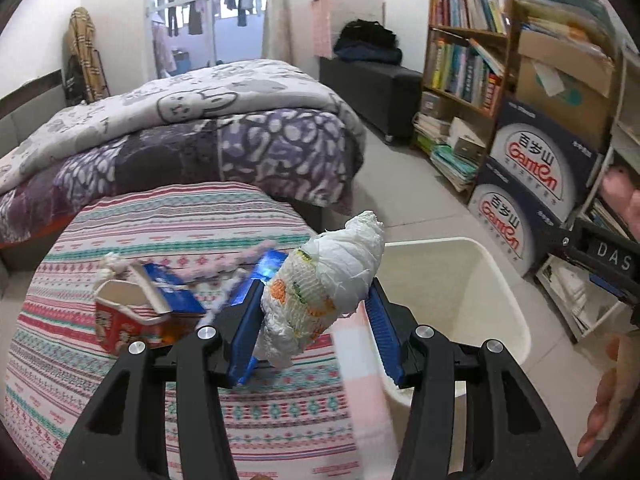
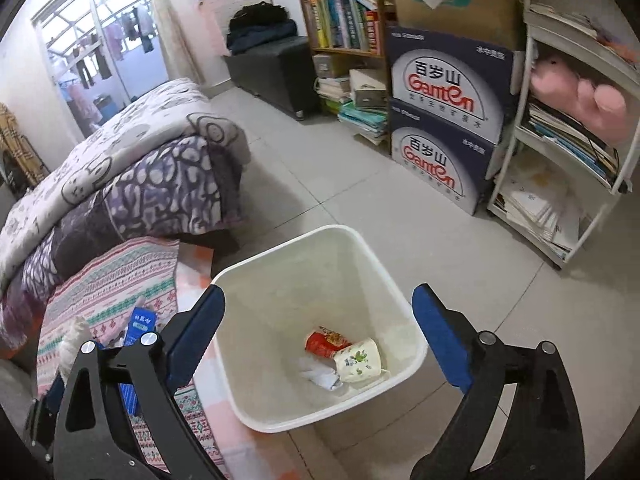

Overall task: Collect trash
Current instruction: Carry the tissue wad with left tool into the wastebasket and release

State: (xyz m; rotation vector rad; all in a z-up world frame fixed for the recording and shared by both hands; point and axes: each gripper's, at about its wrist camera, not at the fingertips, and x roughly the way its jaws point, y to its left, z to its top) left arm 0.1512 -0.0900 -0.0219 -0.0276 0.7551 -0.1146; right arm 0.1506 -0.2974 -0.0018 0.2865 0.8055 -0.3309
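My left gripper (image 1: 316, 312) is shut on a crumpled white wad of paper (image 1: 324, 280) with orange and green print, held above the striped cloth beside the white bin (image 1: 504, 304). A torn red and blue carton (image 1: 140, 312) lies on the cloth to the left. My right gripper (image 2: 320, 320) is open and empty, hovering over the white bin (image 2: 248, 392). Inside the bin lie a red cup (image 2: 324, 342), a white printed cup (image 2: 358, 360) and crumpled paper (image 2: 320, 376). A blue carton (image 2: 138, 324) shows at the left of the right wrist view.
A bed with a purple patterned quilt (image 1: 180, 132) stands behind the striped cloth (image 1: 120, 380). Blue Ganten boxes (image 2: 444, 120), a bookshelf (image 1: 464, 48) and a white rack (image 2: 568, 152) line the right wall. Tiled floor (image 2: 320, 176) lies between.
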